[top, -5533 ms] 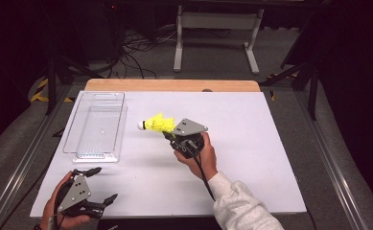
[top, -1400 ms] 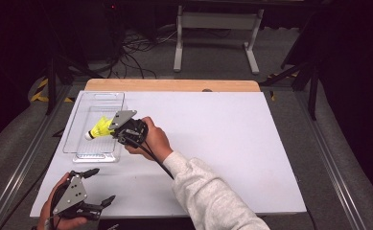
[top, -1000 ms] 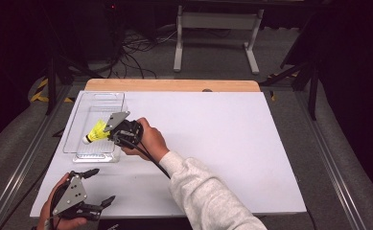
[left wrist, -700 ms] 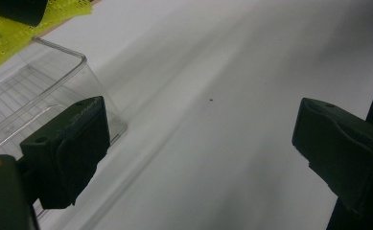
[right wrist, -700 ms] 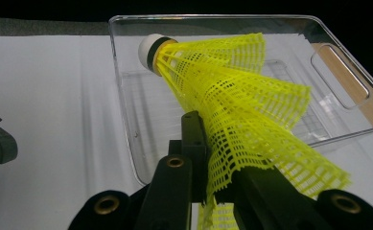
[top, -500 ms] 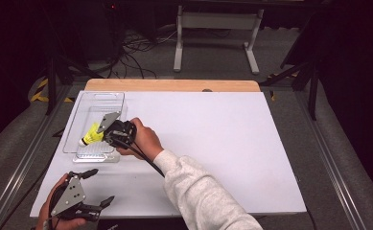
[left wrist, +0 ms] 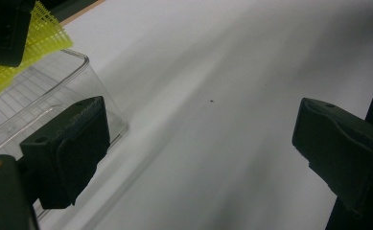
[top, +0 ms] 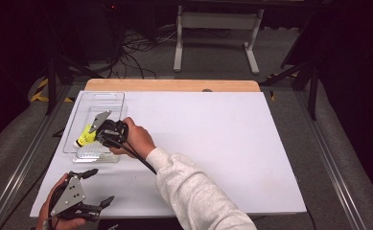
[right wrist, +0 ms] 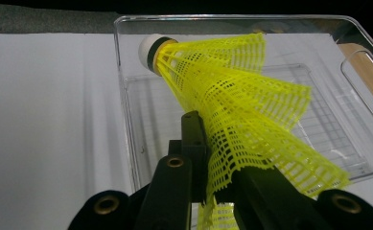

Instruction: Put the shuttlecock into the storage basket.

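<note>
1. The right claw (top: 97, 135), held in a person's right hand, has carried a yellow shuttlecock (top: 85, 137) from the middle of the white surface (top: 213, 143) across to the clear plastic tray (top: 111, 98) at the left. A few seconds ago the shuttlecock was well to the right of the tray.

2. Over the last second the claw has moved lower and further left. It now hangs over the tray's near-left part, with the shuttlecock's white cork tip at the left wall.

3. In the right gripper view, the right claw is closed on the mesh skirt of the shuttlecock (right wrist: 241, 110), squashing it. The cork end points away from the camera, over the tray (right wrist: 361, 38). Whether the shuttlecock touches the tray floor cannot be told.

4. The left claw (top: 98, 187) rests at the near-left corner of the surface, jaws spread wide and holding nothing. It has not shifted. The left gripper view shows the tray's corner (left wrist: 86, 60) and a bit of yellow mesh (left wrist: 40, 33) beyond.

5. Judging by this, the carrying is nearly done. What remains is likely to open the right claw so that the shuttlecock drops inside the tray.
</note>
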`<action>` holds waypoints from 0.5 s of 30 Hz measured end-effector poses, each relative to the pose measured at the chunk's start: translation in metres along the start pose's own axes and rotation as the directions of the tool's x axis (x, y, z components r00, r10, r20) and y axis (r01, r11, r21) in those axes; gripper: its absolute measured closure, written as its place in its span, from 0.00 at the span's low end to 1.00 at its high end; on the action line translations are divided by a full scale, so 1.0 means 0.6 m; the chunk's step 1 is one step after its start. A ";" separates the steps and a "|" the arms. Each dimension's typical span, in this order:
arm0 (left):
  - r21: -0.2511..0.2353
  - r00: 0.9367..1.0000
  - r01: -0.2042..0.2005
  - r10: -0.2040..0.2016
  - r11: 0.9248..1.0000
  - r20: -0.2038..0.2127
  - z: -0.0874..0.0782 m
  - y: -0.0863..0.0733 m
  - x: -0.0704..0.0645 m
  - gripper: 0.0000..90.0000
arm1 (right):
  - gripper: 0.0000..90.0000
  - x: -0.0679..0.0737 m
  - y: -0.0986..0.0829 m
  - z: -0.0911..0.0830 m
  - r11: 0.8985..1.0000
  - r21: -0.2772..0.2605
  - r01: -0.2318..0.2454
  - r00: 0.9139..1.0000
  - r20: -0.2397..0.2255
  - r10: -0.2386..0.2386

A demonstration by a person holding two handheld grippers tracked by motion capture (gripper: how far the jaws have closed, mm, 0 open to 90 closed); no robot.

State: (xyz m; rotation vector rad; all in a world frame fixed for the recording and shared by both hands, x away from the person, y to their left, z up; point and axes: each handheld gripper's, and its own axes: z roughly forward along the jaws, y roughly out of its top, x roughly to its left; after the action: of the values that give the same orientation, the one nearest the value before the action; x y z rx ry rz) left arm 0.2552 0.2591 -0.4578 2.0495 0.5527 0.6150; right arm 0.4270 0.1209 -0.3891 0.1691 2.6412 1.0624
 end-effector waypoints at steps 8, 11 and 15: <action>-0.003 1.000 0.001 -0.001 1.000 0.004 0.000 0.000 0.000 0.08 | 0.97 -0.002 0.009 0.012 1.000 0.007 -0.006 1.000 -0.019 0.007; -0.002 1.000 0.002 -0.002 1.000 0.007 0.001 0.000 -0.001 0.08 | 0.97 -0.002 0.010 0.021 1.000 0.020 -0.007 1.000 -0.023 0.008; -0.003 1.000 -0.004 0.004 1.000 0.003 0.000 0.000 0.000 0.08 | 0.97 -0.001 0.005 0.038 0.999 0.049 -0.011 1.000 -0.028 0.013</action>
State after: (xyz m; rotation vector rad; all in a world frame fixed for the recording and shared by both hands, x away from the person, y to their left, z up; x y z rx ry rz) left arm 0.2552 0.2593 -0.4578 2.0493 0.5456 0.6144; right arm 0.4348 0.1376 -0.4025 0.1816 2.6966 1.0121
